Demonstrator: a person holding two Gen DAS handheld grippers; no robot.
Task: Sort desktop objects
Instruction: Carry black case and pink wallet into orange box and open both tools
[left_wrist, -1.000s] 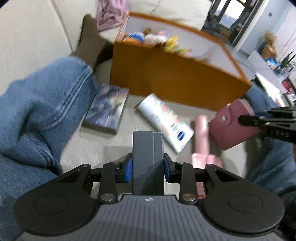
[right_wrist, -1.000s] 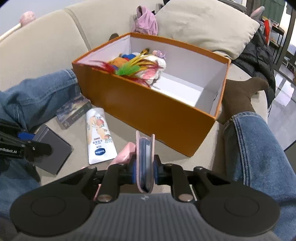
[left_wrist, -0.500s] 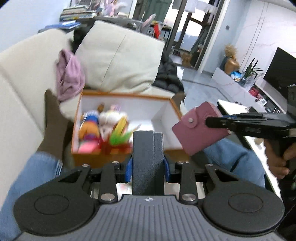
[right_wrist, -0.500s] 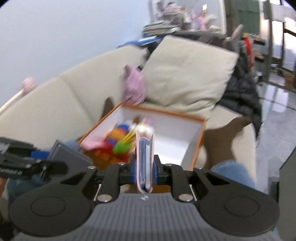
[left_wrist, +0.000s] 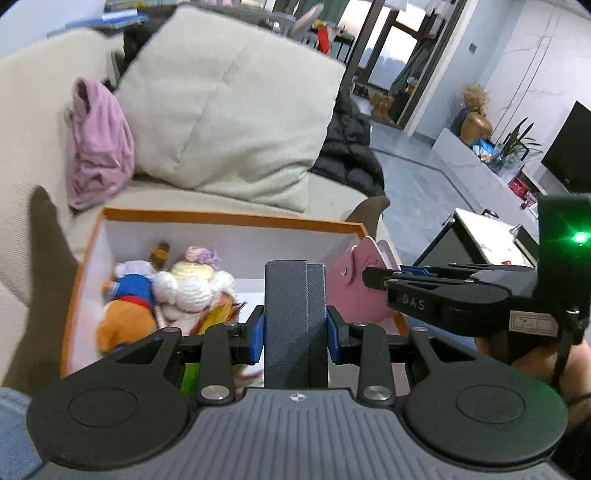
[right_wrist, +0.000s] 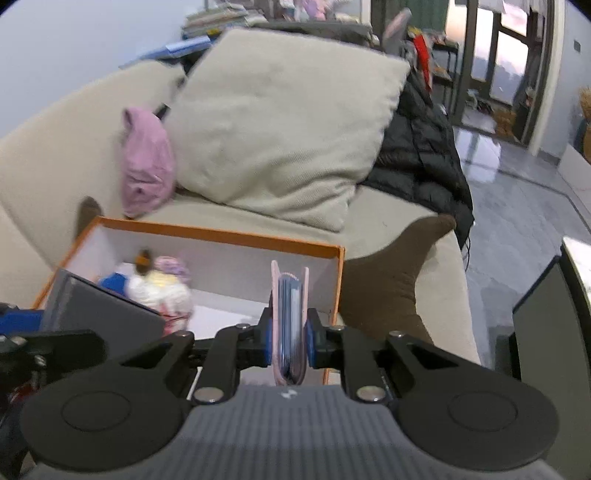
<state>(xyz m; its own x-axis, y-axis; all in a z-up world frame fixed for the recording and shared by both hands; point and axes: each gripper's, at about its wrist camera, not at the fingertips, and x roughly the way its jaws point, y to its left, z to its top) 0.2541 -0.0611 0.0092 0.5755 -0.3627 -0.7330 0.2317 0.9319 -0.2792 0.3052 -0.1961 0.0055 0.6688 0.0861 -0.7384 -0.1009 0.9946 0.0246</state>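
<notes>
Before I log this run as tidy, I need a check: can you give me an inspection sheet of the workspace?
Surface: beige sofa seat.
Job's things: orange box holding soft toys; grey case; pink card wallet.
Clutter: pink cloth, cushion, black jacket.
Grippers: left gripper shut on the grey case; right gripper shut on the pink card wallet, both over the box.
Cables: nothing seen.
Surroundings: living room, plant, person's socked foot.

Both black tongs tilt downward side by side, the left tongs (left_wrist: 295, 328) and right tongs (right_wrist: 289, 338) each clamped shut on a flat item.
</notes>
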